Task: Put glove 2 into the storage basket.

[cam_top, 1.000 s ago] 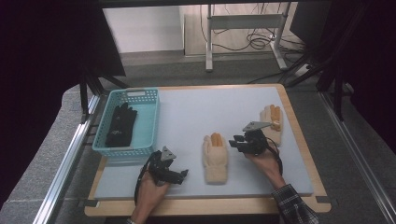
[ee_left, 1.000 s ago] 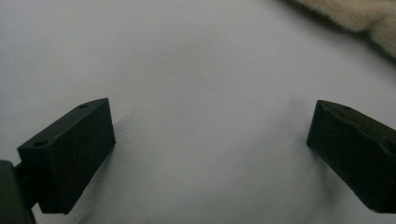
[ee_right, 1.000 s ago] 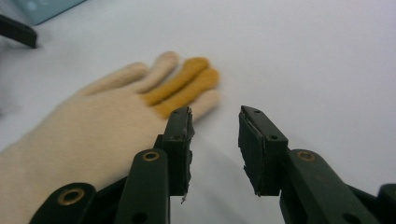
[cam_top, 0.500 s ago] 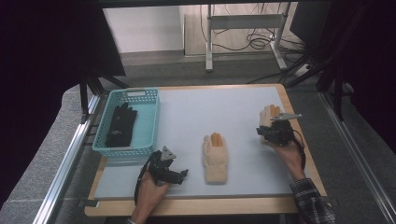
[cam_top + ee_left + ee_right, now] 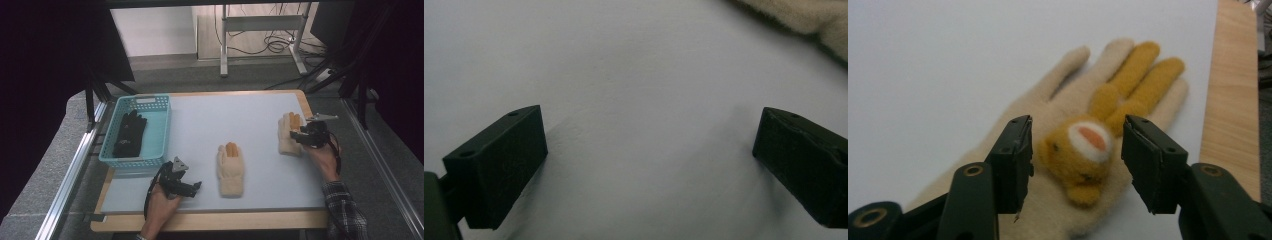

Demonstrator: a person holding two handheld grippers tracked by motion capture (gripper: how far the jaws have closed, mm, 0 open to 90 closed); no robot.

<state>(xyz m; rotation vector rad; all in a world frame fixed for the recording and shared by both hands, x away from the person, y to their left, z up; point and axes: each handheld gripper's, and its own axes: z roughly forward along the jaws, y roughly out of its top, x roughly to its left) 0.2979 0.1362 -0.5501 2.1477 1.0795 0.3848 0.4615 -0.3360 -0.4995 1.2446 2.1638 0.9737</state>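
Note:
Two cream knitted gloves with orange fingers lie palm-flat on the pale blue mat. One glove [image 5: 231,170] is in the middle and the other [image 5: 289,134] is near the right edge. My right gripper [image 5: 296,137] hovers over the right glove [image 5: 1058,95]. Its jaws have just been opening and now stand open on either side of the glove's orange animal face [image 5: 1083,145], without pressing it; the gripper [image 5: 1075,150] holds nothing. My left gripper [image 5: 194,186] rests low over bare mat at the front left, with its jaws wide apart [image 5: 649,165] and nothing between them. The middle glove's edge [image 5: 809,17] shows beyond it.
A blue plastic basket [image 5: 136,159] at the left of the mat holds a black glove [image 5: 129,134]. The wooden table edge [image 5: 305,107] frames the mat, and metal rails run down both sides. A metal stand [image 5: 223,45] is on the floor beyond the table.
My right hand has moved from beside the middle glove to the glove at the right edge. Its jaws are wider apart than half a second ago. The left hand has stayed put.

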